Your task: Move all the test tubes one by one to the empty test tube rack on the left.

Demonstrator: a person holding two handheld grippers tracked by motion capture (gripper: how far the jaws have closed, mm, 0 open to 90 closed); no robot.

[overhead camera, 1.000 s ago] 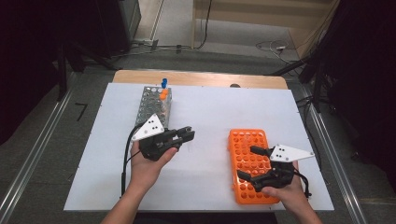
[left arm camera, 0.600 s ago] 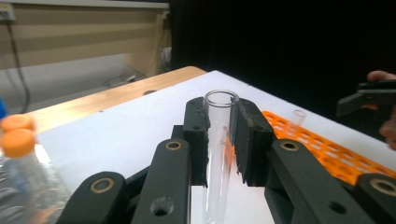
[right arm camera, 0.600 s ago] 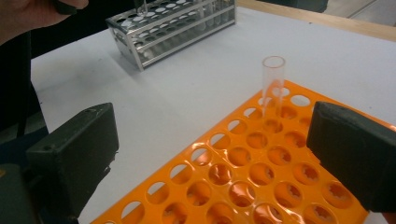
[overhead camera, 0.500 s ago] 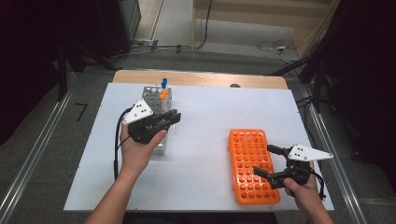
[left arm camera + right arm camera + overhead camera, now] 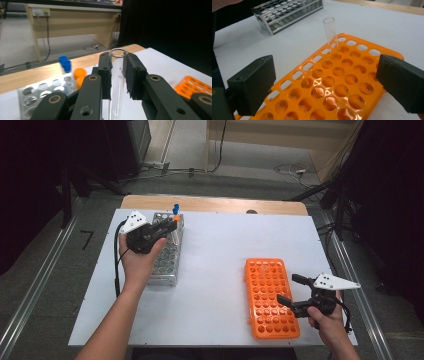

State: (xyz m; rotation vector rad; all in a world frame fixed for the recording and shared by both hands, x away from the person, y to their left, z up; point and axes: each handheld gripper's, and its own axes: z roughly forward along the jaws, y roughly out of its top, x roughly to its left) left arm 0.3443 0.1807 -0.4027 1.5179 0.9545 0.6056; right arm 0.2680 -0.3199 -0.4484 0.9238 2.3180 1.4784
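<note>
Left gripper (image 5: 167,226) fingers clenched on a clear test tube (image 5: 117,75), held over the metal rack (image 5: 167,255), far left. Right gripper (image 5: 292,290) fingers spread, empty (beside orange rack (image 5: 270,295)). Risk: smooth glass slipping, or striking the capped tubes (image 5: 65,66).

fingers (image 5: 249,85) apart | glass tube (image 5: 331,35) upright in orange rack (image 5: 322,82)

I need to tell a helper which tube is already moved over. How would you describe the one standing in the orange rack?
On the white table, find the orange rack near the right tongs. A single clear glass tube stands upright in a hole near its far end. It is uncapped and empty, unlike the blue- and orange-capped tubes in the metal rack.
</note>
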